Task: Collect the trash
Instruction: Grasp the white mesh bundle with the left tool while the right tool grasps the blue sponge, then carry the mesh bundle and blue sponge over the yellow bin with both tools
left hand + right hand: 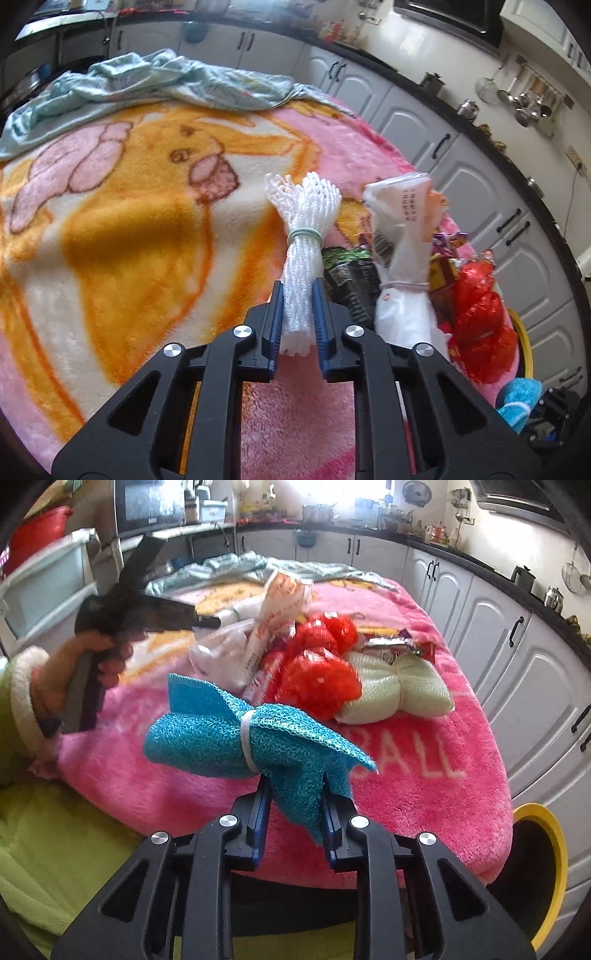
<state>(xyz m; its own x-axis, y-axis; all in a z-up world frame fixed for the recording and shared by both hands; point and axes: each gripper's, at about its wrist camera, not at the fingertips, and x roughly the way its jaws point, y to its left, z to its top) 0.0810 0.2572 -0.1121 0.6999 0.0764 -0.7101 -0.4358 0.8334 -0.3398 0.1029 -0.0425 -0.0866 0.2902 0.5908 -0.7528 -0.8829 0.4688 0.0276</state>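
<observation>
Left gripper (298, 314) clamped on a white foam net bundle (301, 269) (green band round its middle), raised over the blanket (122, 236). Right gripper (297, 808) pinched on a blue mesh bundle (236, 738), near the blanket's front edge. Heaped on the blanket's pink side: red mesh (321, 664), white plastic bag (399, 266), wrappers. Open blanket left of the heap; yellow-rimmed bin (543, 849) just past its corner.

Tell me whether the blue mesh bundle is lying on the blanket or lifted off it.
Lifted. The blue mesh bundle hangs clamped in the right gripper, above the pink blanket.
</observation>
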